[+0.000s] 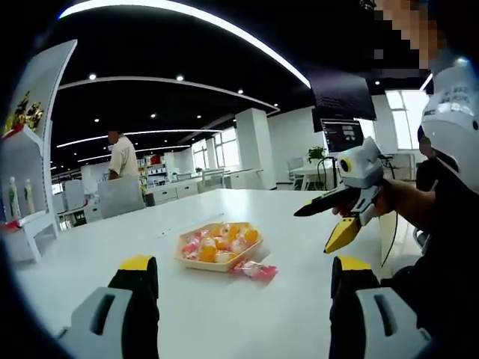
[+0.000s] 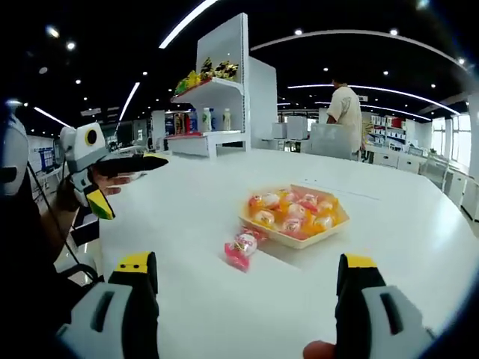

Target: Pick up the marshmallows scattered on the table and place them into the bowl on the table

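Note:
A shallow beige bowl [image 1: 200, 262] [image 2: 289, 241] sits mid-table, holding several wrapped orange, yellow and pink marshmallows. One pink-wrapped marshmallow [image 1: 255, 270] [image 2: 240, 251] lies on the white table [image 1: 224, 321] [image 2: 194, 217], just outside the bowl's near edge. My left gripper [image 1: 243, 264] hovers open and low in front of that marshmallow, nothing between its jaws. It also appears from the side, left gripper [image 2: 137, 187], jaws spread, held above the table's edge. My right gripper [image 2: 247, 265] is open and empty too, facing the loose marshmallow; right gripper [image 1: 313, 230] shows jaws apart beside the bowl.
A white display shelf [image 2: 217, 90] [image 1: 22, 149] with bottles and snacks stands past the table's far side. A person [image 1: 122, 155] [image 2: 346, 108] stands behind a chair [image 1: 120, 197] at the table's far end. A monitor [image 1: 343, 134] sits in the background.

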Tool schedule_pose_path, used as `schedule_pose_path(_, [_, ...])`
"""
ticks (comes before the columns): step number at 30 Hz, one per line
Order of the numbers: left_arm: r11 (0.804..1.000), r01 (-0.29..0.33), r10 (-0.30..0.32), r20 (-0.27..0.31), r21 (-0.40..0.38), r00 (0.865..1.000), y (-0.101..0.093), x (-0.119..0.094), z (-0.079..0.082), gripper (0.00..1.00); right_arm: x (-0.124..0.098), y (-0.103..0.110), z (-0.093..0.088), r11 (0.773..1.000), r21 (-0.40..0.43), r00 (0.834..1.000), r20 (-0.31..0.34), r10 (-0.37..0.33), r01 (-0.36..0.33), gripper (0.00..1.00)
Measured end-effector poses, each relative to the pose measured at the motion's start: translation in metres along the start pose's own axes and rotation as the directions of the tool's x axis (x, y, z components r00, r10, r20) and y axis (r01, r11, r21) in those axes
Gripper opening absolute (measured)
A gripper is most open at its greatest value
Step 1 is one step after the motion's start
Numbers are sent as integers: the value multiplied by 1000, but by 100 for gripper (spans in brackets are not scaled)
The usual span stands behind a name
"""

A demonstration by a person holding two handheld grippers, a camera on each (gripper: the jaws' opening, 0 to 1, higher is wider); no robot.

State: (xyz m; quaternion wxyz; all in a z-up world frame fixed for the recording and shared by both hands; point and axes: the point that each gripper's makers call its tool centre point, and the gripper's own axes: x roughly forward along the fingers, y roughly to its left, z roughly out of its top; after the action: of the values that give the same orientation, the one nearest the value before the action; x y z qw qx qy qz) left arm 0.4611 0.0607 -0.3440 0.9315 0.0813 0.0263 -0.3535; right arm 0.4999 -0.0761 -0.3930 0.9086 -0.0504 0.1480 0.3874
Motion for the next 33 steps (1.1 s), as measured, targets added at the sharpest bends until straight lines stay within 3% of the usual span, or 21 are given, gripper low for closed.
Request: schedule_pose_path(33, [999,-40,41,-6,27,999,7,-19,1,95,39,38,-5,995,-6,995,-24,100,-101,96])
